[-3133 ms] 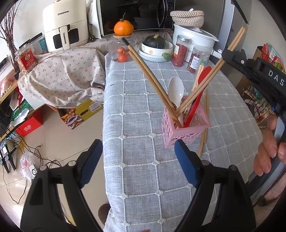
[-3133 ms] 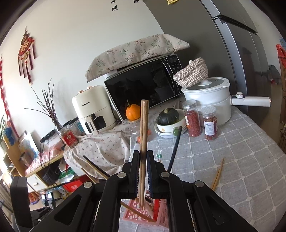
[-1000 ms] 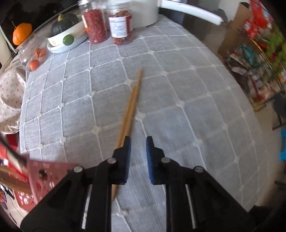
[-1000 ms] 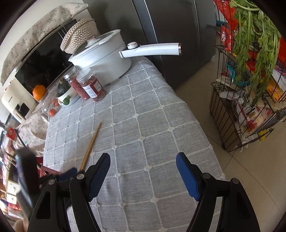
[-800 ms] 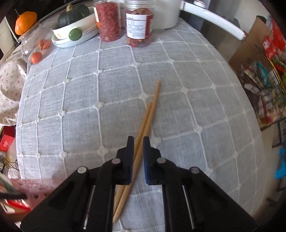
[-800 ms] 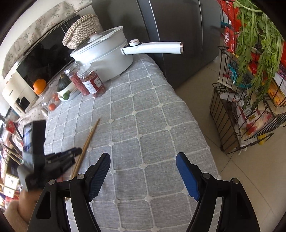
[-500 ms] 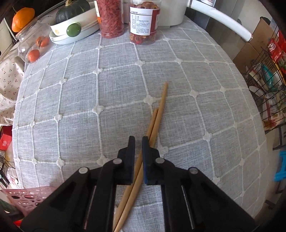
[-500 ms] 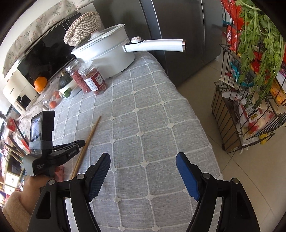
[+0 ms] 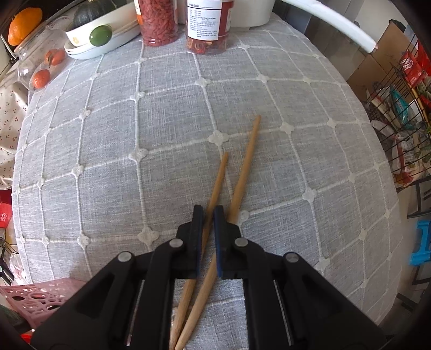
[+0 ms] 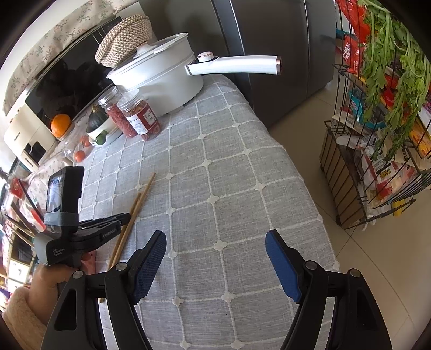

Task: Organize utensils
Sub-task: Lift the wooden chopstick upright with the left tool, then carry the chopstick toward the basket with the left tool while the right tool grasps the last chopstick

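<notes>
Chopstick (image 9: 215, 183) pinched in left claw (image 9: 208, 212) marked "GenRobot.AI", right claw (image 10: 215, 242) agape

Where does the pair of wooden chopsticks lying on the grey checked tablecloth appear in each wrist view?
Left wrist view: the pair of wooden chopsticks runs from centre to the bottom edge; the shorter-looking stick passes between the left gripper's shut pads.
Right wrist view: the chopsticks lie left of centre, beside the left gripper, well away from the open right gripper.
Shared landmark: the red-labelled clear jar.
</notes>
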Available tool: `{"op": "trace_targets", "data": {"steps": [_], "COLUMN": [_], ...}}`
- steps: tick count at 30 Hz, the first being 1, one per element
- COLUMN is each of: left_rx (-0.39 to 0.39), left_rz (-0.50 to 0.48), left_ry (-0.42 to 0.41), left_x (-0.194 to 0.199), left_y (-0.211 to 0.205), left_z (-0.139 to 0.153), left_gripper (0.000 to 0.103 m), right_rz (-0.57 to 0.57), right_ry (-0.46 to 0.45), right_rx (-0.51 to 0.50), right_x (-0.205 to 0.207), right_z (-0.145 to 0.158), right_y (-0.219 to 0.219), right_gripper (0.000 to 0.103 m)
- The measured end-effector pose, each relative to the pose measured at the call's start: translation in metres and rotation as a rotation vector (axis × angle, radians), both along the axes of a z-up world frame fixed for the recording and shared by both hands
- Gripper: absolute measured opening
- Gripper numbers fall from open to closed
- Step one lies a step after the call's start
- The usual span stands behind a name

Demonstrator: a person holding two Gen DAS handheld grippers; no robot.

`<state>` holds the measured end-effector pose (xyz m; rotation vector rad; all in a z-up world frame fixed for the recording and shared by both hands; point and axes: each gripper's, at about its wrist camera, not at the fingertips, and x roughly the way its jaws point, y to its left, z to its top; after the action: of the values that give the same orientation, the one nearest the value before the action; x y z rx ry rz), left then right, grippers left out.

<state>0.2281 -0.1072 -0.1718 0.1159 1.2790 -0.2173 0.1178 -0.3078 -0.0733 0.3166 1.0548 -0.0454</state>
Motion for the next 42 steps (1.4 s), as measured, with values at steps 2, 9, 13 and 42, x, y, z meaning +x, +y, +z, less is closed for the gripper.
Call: {"op": "trace_targets", "data": {"steps": [2,9,13,42], "left_rx": [-0.003,-0.104,-0.163,-0.259], "left_rz": [0.007,-0.028,-0.065,-0.119], "left_ry": [-0.002,0.012,0.044,-0.355], "left_x": [0.001,-0.008,-0.026,-0.161], "left_y": [0.0,-0.005,-0.012,0.085], "left_z": [0.0,0.001,0.002,0.135], "left_gripper": [0.009,0.007,0.007,0.006], "right_rz": [-0.001,-0.001,-0.012,0.031], "right_ry": [-0.001,0.005,0.015,0.083], "right_rx": [0.001,0.012,0.013,0.06], "right_x": [-0.001,-0.002,-0.002,0.02], "right_z": [0.0,-0.001,-0.003,-0.024], "right_y": [-0.001,-0.002,-0.004,0.057], "right_gripper": [0.077,0.077,0.077,0.077]}}
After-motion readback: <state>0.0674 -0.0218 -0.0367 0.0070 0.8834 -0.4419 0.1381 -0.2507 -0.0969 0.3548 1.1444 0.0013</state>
